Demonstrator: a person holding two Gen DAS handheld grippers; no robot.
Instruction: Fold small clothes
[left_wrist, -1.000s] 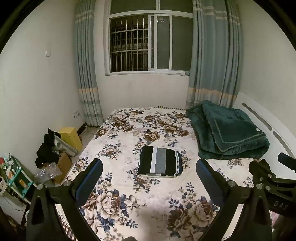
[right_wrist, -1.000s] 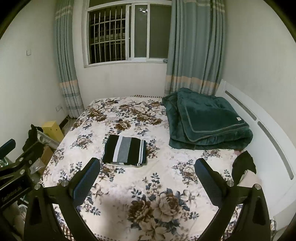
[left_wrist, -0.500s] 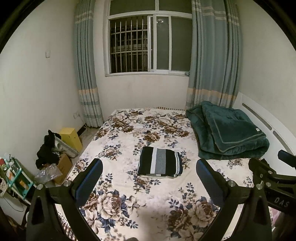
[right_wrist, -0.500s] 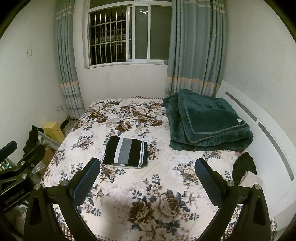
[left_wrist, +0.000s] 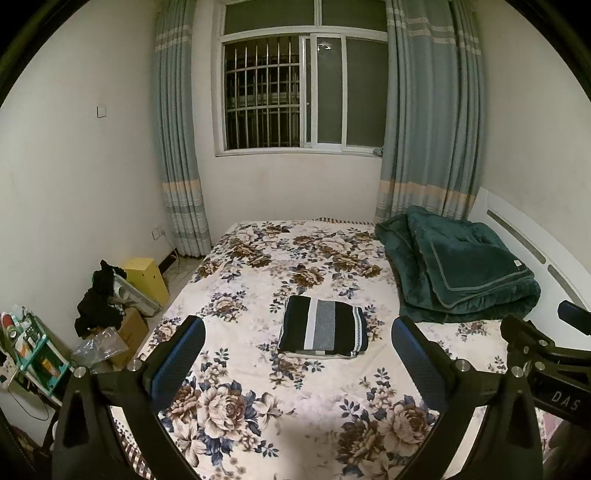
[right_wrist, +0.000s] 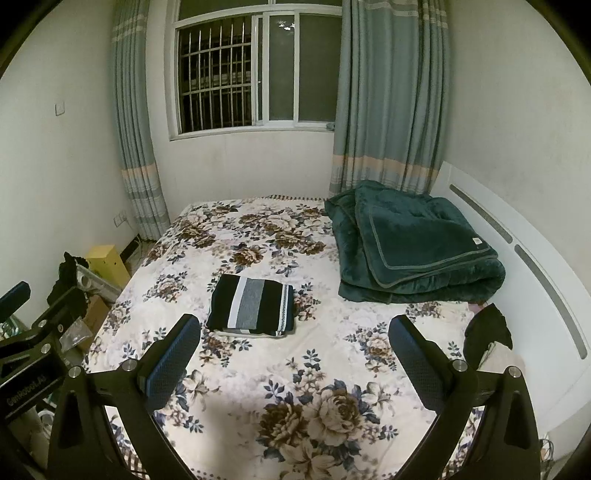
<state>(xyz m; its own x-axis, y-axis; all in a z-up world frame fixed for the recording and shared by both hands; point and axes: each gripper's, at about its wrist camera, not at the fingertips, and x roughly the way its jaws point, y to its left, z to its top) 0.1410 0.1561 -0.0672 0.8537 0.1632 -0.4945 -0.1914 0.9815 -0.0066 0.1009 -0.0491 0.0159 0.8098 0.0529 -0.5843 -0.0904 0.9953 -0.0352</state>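
Holding both the left gripper (left_wrist: 297, 354) and right gripper (right_wrist: 293, 350) spread wide and empty above the near bed (left_wrist: 258, 369), you see the striped garment (left_wrist: 323, 326) already folded mid-bed, so next probably fetch the dark cloth (right_wrist: 487, 330) at right.

White-walled bedroom, barred window (left_wrist: 303, 92), teal curtains (left_wrist: 424, 110), floral-sheeted bed (left_wrist: 295, 387).

black left gripper (left_wrist: 297, 354) frame, silver screws, blue-padded jaws.
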